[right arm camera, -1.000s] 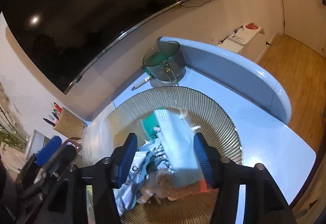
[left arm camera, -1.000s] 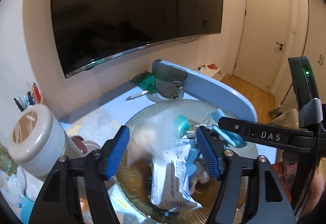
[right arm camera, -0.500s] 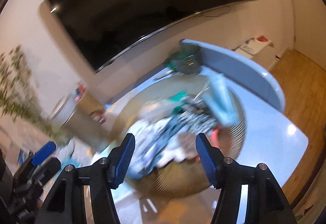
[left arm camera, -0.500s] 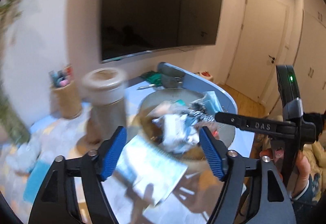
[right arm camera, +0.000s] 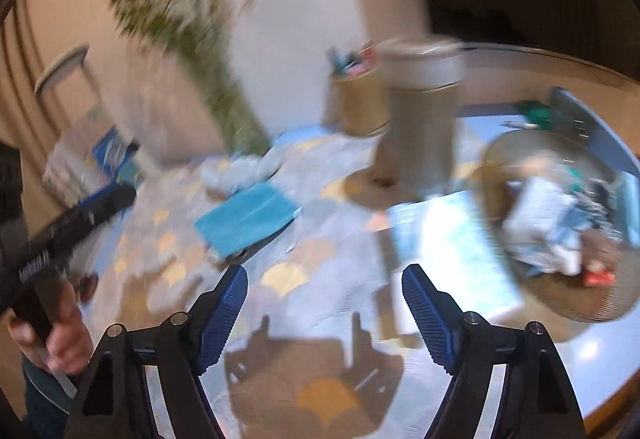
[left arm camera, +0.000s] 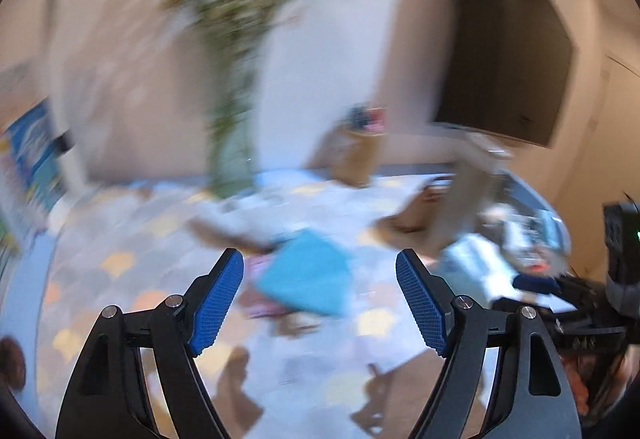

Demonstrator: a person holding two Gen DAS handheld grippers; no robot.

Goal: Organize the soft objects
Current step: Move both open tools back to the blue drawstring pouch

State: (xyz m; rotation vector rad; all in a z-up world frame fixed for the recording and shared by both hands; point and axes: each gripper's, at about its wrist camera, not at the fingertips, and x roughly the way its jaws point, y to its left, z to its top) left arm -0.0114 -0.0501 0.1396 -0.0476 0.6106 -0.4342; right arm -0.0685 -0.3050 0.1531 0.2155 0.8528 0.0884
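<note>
Both views are smeared with motion blur, so fine detail is lost. The left tongs (left arm camera: 319, 301) are spread wide with nothing between the blue pads, and the right tongs (right arm camera: 325, 309) are likewise wide apart and empty. In the left wrist view a flat turquoise cloth (left arm camera: 306, 273) lies on the patterned table (left arm camera: 120, 239) just ahead of the gap in the left tongs; the right wrist view shows it near a crumpled pale bundle (right arm camera: 240, 171) closer to the wall. Off to the right sits a ribbed bowl (right arm camera: 592, 303) heaped with soft items (right arm camera: 548, 223), with a pale blue sheet (right arm camera: 456, 239) just beside its rim and a lidded canister (right arm camera: 420, 111) behind. Judging by this layout, the step in hand is a reach for the next loose piece, most likely the turquoise cloth, with the bowl as the collecting place. The next move calls for lowering the left tongs over the cloth's near edge and pinching the fabric without dragging the table covering beneath. Whether anything lies under the cloth cannot be told.
</note>
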